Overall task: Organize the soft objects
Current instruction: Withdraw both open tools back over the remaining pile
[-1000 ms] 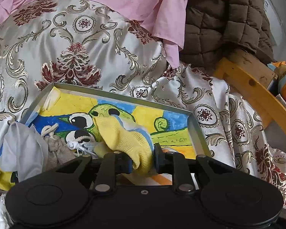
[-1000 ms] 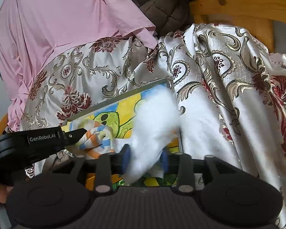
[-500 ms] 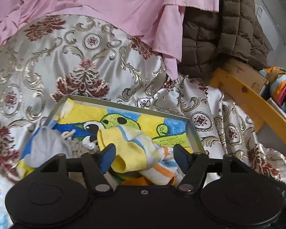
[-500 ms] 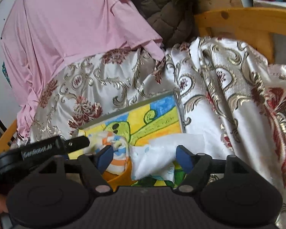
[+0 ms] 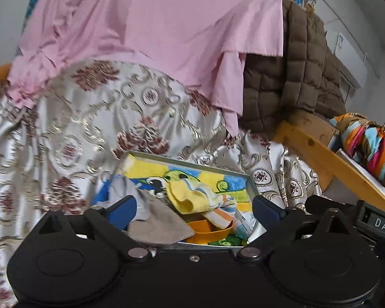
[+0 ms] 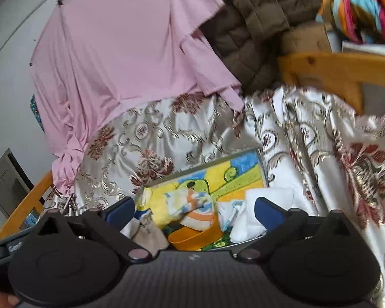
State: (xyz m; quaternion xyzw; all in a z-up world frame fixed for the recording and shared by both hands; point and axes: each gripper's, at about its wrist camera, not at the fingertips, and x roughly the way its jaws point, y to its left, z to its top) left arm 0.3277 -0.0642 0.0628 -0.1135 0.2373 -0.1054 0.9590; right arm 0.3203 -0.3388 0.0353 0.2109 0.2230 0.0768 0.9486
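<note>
Now both my jaws are opening with nothing clamped, the yellow sock and white cloth lying loose in the tray at twelve o'clock, so next I seek another soft item.

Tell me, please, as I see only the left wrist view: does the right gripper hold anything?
Observer: No. The right gripper has its jaws opening, and nothing is between its pads.
Operator: Where does the white cloth lie? I see almost nothing of it.
Observer: The white cloth lies at the right end of the tray, beside the striped sock. It seems to hang over the tray's right rim.
Operator: Is a person visible there?
Observer: Only part of a hand, in the lower left corner of the right wrist view.
</note>
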